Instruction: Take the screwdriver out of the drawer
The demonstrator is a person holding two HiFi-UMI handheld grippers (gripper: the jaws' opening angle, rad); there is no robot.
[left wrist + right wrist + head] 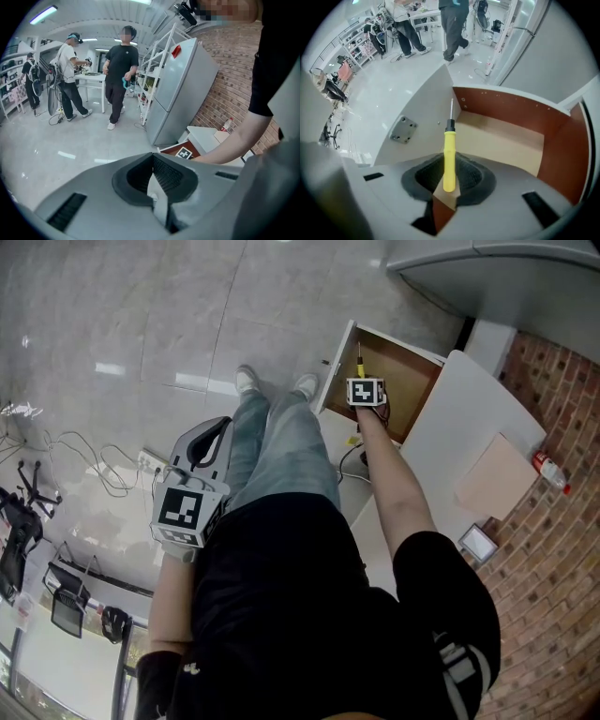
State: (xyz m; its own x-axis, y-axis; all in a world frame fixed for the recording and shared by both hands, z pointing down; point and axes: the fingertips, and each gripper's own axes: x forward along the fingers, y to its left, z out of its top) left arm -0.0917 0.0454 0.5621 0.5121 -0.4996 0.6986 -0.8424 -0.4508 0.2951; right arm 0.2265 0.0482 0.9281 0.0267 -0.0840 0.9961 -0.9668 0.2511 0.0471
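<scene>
My right gripper [360, 373] hangs pointing down over the open drawer [405, 381], shut on the yellow handle of the screwdriver [358, 360]. In the right gripper view the screwdriver [449, 157] stands out between the pads of the right gripper [449, 182], its metal shaft pointing at the drawer's white front panel [419, 119]. The drawer [501, 140] under it has a pale wooden floor and brown walls, with nothing else showing inside. My left gripper [208, 435] is held out over the floor to the left, away from the drawer. Seen in its own view, the left gripper [157, 190] has its jaws together with nothing between them.
The drawer belongs to a white cabinet [469, 418] against a brick wall, with a cardboard sheet [497, 476] and a bottle [551, 472] on top. A power strip [150, 463] and cables [84, 465] lie on the floor. Two people [119, 65] stand beside a fridge [180, 89].
</scene>
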